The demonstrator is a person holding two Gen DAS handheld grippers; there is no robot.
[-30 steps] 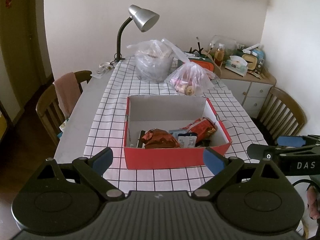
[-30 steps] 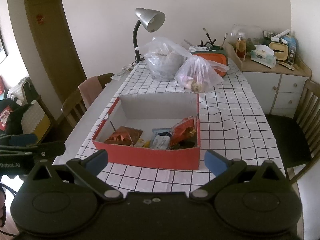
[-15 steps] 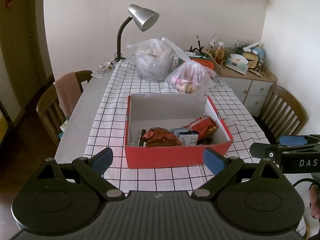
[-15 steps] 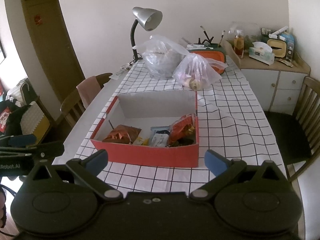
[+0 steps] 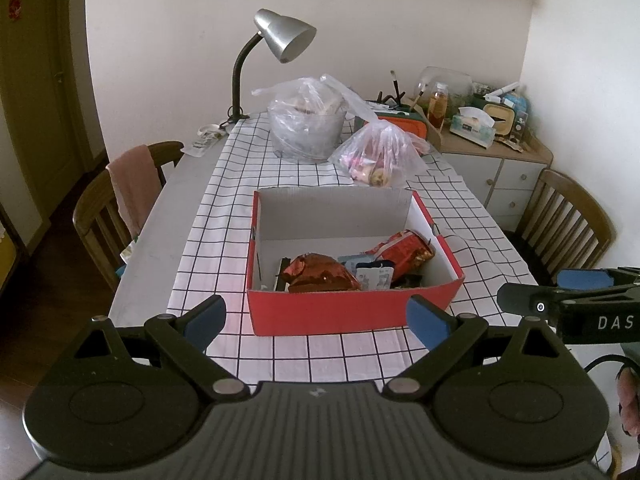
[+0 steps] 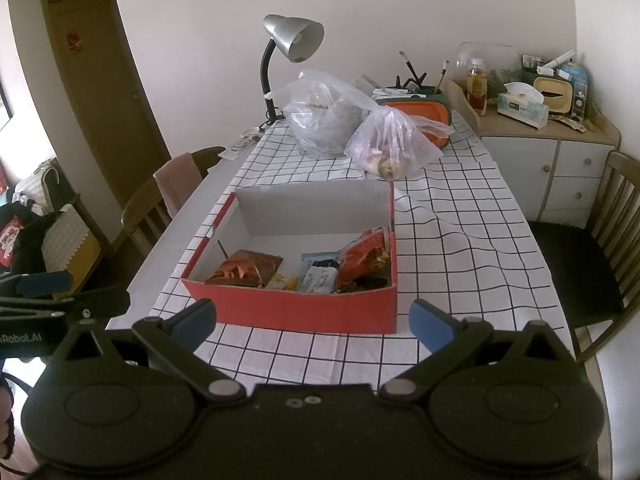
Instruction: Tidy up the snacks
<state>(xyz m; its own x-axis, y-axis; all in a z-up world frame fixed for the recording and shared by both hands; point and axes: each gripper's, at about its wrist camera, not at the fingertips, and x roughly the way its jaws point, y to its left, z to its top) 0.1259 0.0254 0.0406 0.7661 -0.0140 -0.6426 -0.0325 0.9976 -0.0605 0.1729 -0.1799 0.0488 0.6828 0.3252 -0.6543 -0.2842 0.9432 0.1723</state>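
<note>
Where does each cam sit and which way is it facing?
Left wrist: on the left gripper, facing down the table at the red box; own open fingers show, right gripper at right edge.
Right wrist: on the right gripper, same heading, box seen from its right; left gripper at left edge.
Shared: box, lamp, plastic bags.

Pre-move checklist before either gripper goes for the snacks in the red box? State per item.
1. left gripper open, holding nothing: ok.
2. right gripper open, holding nothing: ok.
3. red box open-topped and upright on the checked cloth: ok.
4. Snack packets, e.g. brown packet, visible inside near the front wall: ok.
5. Rear half of the box free for sorting: ok.
6. Small plastic bag clear of the box's back wall: cannot tell.
</note>
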